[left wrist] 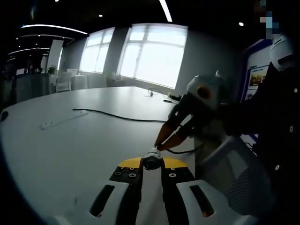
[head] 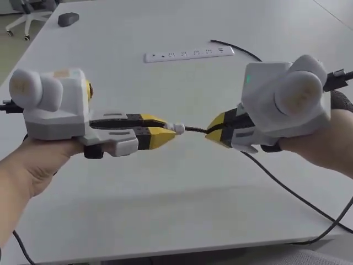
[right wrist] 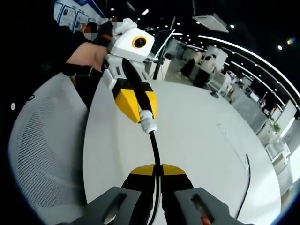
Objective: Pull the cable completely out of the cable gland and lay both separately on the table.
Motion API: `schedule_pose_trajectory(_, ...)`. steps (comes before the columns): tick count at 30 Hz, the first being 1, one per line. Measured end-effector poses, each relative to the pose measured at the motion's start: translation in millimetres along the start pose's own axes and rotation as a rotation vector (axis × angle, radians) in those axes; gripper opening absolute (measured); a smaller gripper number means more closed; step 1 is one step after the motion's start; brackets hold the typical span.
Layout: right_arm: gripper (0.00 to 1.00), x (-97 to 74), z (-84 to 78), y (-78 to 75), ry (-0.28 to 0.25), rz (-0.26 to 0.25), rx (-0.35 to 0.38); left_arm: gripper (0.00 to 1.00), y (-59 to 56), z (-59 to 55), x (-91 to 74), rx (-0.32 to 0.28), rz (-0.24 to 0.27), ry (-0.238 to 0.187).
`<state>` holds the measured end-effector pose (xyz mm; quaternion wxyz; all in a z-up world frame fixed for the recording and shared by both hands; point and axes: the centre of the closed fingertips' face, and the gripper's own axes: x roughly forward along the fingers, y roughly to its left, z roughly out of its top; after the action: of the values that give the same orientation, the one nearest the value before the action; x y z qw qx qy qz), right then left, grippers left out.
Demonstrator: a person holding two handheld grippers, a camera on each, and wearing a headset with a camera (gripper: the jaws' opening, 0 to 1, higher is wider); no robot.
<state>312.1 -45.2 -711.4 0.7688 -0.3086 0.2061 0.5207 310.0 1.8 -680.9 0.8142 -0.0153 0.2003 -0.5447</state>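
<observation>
My left gripper [head: 165, 131] is shut on a small white cable gland [head: 177, 128], held in the air above the white table [head: 165, 187]. A black cable [head: 194, 130] runs out of the gland's tip straight into my right gripper [head: 212, 132], which is shut on it a short way off. In the left gripper view the gland [left wrist: 152, 159] sits between the yellow-tipped jaws, with the right gripper [left wrist: 161, 140] just beyond. In the right gripper view the cable [right wrist: 153, 145] rises from my jaws to the gland [right wrist: 147, 121] in the left gripper [right wrist: 140, 115]. The cable's free length [head: 298, 196] trails off the table's near right edge.
A white power strip [head: 187, 54] lies at the far middle of the table with a black cord [head: 237, 48] leading right. A dark mouse-like object [head: 68, 19] rests at the far left. An office chair [head: 25, 16] stands beyond the table. A mesh chair back [right wrist: 42, 140] is beside me.
</observation>
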Motion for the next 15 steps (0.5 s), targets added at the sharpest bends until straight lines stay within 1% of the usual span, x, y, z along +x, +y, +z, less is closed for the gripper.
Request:
schedule_pose_trajectory(4,0.0,-2.3,-4.8,-1.4,0.008,0.0,0.009,0.15,3.0,0.5,-3.9,-0.008,0.007,-0.008)
schedule_pose_trajectory(15,0.0,-5.0,-15.4,-9.1,0.029,-0.012,0.041,0.15,15.6,0.3,-14.7,-0.026,0.047,-0.028)
